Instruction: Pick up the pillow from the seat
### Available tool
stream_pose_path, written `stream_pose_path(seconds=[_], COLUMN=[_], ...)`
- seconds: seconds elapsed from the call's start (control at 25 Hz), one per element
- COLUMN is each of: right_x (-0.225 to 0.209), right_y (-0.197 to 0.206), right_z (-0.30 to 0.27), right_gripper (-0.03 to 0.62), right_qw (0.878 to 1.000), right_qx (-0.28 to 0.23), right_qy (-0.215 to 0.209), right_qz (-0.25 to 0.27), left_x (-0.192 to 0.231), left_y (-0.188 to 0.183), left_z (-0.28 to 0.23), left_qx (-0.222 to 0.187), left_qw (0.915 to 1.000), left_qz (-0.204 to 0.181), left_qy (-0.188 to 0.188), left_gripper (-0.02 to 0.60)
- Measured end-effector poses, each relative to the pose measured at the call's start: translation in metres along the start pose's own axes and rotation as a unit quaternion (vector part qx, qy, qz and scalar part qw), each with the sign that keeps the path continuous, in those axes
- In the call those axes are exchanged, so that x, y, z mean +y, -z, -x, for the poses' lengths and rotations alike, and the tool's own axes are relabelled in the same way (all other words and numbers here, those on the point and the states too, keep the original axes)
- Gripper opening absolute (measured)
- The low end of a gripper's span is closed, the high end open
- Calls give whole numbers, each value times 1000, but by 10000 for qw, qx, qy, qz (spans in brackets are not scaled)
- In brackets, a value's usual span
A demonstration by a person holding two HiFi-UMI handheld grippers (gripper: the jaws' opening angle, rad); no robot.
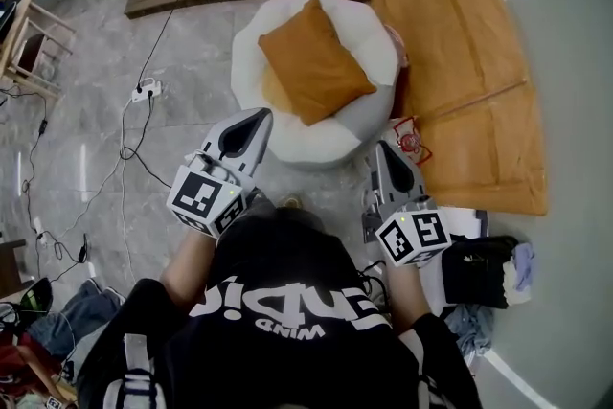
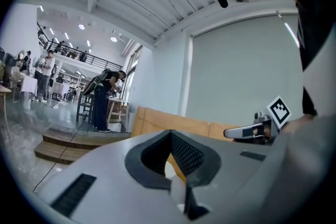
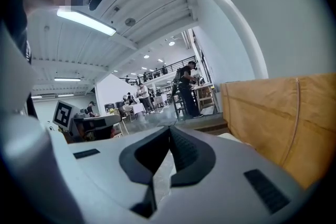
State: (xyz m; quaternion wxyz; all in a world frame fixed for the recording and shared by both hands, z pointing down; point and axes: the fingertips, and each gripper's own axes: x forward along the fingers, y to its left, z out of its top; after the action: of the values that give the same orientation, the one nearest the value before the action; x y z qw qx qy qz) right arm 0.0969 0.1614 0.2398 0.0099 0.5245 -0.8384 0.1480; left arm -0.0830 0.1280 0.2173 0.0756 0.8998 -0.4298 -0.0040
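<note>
The square orange fabric pillow (image 1: 314, 60) is lying diamond-wise on the round white padded seat (image 1: 369, 120), just ahead between left gripper (image 1: 259, 116) and right gripper (image 1: 382, 148). Both sets of fingers (image 1: 245, 135) are sitting clenched and empty, left one looking nearer.

— Where's the top camera?
— On the person's head, facing steeply down. The left gripper (image 1: 257, 117) and right gripper (image 1: 383, 148) sit close below it, the round seat (image 1: 330, 141) just beyond.
— And the other two?
— One rides on each gripper, low and near level, looking along its jaws. Both face the wooden panel (image 2: 157, 120), which is nearest in the right one, and the wooden step (image 2: 58, 139). The head view shares both. The pale sliver between the jaws is probably the seat.
</note>
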Motion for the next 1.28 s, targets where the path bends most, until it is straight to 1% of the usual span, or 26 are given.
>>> stream_pose_path(seconds=[0.08, 0.28, 0.4, 0.56, 0.68, 0.8, 0.92, 1.04, 1.2, 1.28], right_x=[-4, -15, -28, -41, -43, -45, -50, -56, -62, -66], right_y=[-2, -4, -6, -9, -14, -17, -23, -29, -48, -56], right_z=[-6, -24, -36, -60, -87, -120, -158, -194, -230, -242], right_gripper=[21, 21, 21, 21, 21, 21, 21, 21, 21, 21], right_qw=[10000, 10000, 9999, 9998, 9998, 9997, 9996, 9995, 9997, 9996], right_qx=[-2, 13, 9, 60, 121, 187, 233, 273, 151, 110], right_qy=[-37, -5, 87, 111, 70, 78, 91, 129, 210, 248], right_qz=[-9, -22, -52, -134, -123, -117, -134, -111, -23, 2], left_x=[4, 24, 33, 49, 72, 100, 128, 151, 176, 186], left_y=[-3, -9, -8, -9, -8, -6, -6, -13, -27, -31], left_z=[-6, -24, -43, -71, -87, -103, -128, -155, -185, -199], left_qx=[14, -179, -202, -93, -81, 51, 135, 168, 41, 78], left_qw=[10000, 9997, 9997, 9999, 9999, 9999, 9996, 9996, 9994, 9993], left_qz=[12, -26, -66, -12, 35, 116, 245, 176, 128, 113], left_qy=[-60, -187, -151, -102, -72, -47, 60, 166, 315, 341], left_gripper=[6, 6, 6, 6, 6, 6, 6, 6, 6, 6])
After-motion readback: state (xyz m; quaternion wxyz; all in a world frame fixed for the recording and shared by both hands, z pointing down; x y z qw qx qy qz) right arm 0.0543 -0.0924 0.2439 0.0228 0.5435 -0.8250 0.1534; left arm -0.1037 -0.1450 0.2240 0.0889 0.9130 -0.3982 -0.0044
